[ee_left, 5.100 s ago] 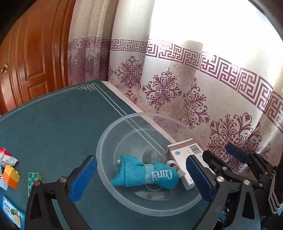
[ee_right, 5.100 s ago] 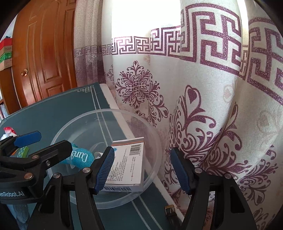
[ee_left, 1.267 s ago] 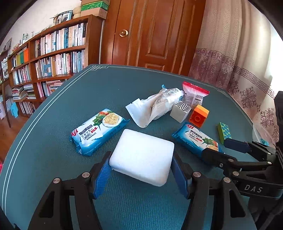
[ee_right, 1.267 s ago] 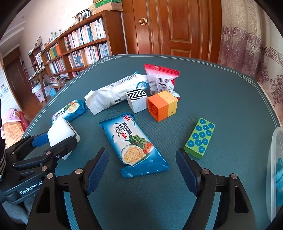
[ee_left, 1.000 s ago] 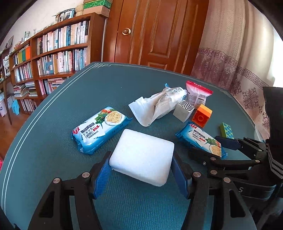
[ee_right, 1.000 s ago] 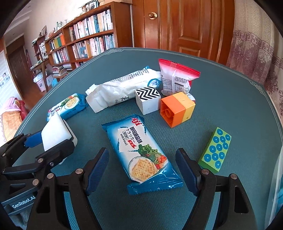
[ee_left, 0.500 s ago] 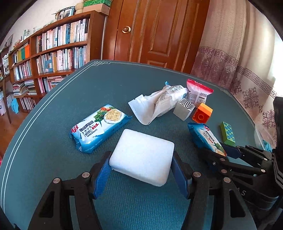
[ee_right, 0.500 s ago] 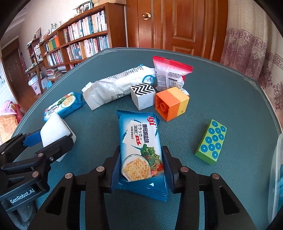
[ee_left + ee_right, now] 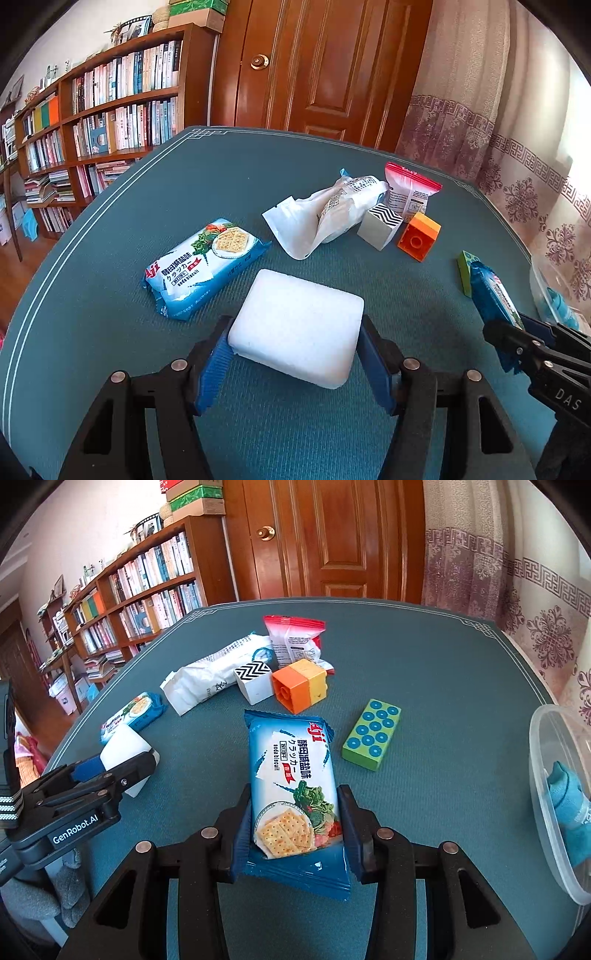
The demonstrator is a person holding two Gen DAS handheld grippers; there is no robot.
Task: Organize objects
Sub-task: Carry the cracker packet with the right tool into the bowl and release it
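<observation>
The left gripper [image 9: 295, 356] is clamped on a white sponge [image 9: 295, 326], its blue pads pressing both sides. The right gripper [image 9: 293, 830] is clamped on a blue cracker packet [image 9: 295, 786], which sticks out forward between its pads. A second cracker packet [image 9: 203, 266] lies on the green surface [image 9: 110, 332] toward its left edge, just beside the sponge. Farther in sit a crumpled white bag [image 9: 328, 214], a cube with a black zigzag top [image 9: 254, 681], an orange and yellow block [image 9: 300, 685] and a red and white pouch [image 9: 295, 640], all close together. A green block with blue dots [image 9: 371, 734] lies apart to their right. At the right edge stands a clear bowl [image 9: 539, 812] holding a rolled teal cloth [image 9: 570, 805].
</observation>
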